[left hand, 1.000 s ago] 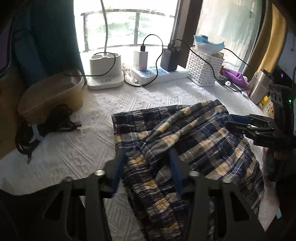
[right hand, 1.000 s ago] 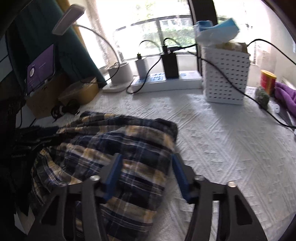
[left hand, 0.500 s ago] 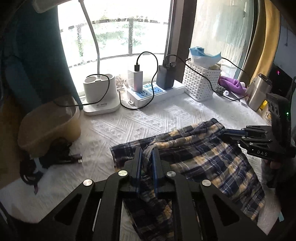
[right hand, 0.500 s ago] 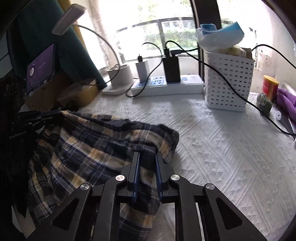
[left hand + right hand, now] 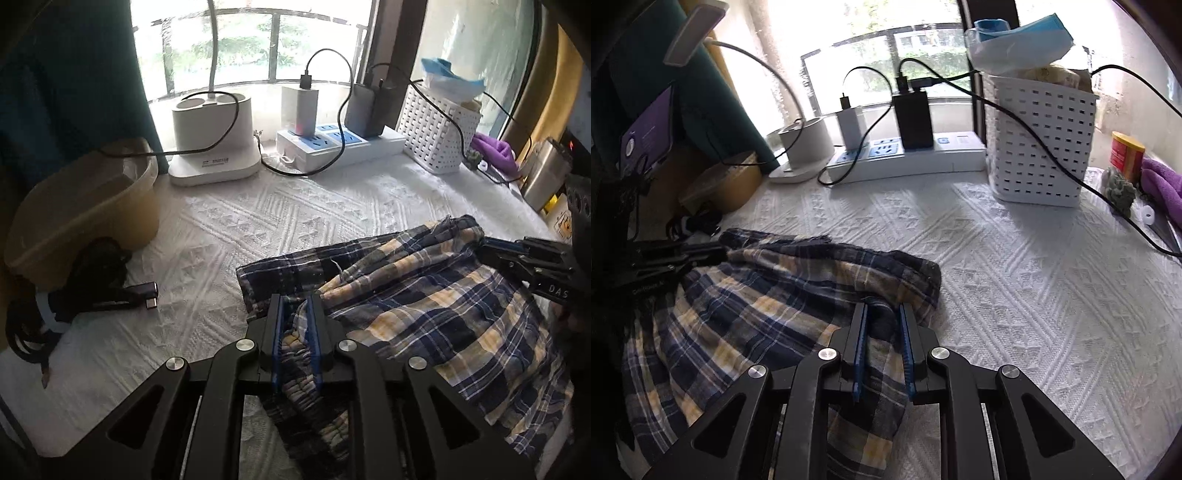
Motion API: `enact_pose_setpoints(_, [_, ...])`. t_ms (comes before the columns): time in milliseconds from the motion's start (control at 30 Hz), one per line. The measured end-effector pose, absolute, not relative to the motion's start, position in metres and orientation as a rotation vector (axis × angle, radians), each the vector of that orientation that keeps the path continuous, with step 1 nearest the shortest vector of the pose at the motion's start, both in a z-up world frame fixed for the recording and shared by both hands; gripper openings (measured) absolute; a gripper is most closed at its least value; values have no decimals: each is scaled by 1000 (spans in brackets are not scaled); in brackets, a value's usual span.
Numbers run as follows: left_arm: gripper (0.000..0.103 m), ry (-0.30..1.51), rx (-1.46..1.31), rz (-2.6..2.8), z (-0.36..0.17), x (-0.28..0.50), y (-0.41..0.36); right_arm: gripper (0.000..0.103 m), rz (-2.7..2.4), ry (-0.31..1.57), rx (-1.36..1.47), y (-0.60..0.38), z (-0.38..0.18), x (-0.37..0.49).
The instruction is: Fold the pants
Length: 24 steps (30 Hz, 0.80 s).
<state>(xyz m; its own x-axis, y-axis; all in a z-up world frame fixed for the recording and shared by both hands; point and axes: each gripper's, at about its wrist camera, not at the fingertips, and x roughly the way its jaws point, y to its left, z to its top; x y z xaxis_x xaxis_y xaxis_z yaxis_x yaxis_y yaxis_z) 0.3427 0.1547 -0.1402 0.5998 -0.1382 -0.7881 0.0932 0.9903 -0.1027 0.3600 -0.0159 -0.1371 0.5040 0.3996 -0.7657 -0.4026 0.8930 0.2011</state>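
Here, the left gripper (image 5: 295, 306) is seen with its blue-padded fingers (image 5: 276, 332) clamped on a bunched fold of the navy, yellow and white plaid cotton pants (image 5: 424, 306); its jaws have just been closing on that cloth and then easing slightly, with the fabric pinched between them. The right gripper (image 5: 882, 314) is likewise closed on the opposite edge of the same pants (image 5: 757, 295), a dark fold being pressed between its pads after the jaws were brought together. In each wrist view the other gripper is shown gripping the far corner of the garment (image 5: 517, 254) (image 5: 683, 254). The pants are spread, rumpled, across the white textured tablecloth (image 5: 295, 221), near the front edge. Beyond them, a white power strip with blue sockets (image 5: 340, 144) is set along the window, with a white lamp base (image 5: 212, 144) to one side and a white perforated plastic basket (image 5: 436, 129) to the other. A beige plastic tub (image 5: 81, 199) and a bundle of black cable (image 5: 92, 288) are placed at the left of the cloth
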Motion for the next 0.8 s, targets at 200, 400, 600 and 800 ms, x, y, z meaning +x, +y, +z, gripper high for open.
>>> enact_pose_setpoints(200, [17,885,-117,-29,-122,341,181,16,413,917,1,-19,-136,359])
enact_pose_setpoints(400, [42,842,-173,-36,-100,316,200,21,368,908,-6,-21,-124,349])
enact_pose_setpoints(600, [55,851,-204,-96,-100,291,184,36,369,885,16,-27,-111,335])
enact_pose_setpoints(800, [61,904,-222,-160,-116,271,161,83,398,860,50,-36,-99,318])
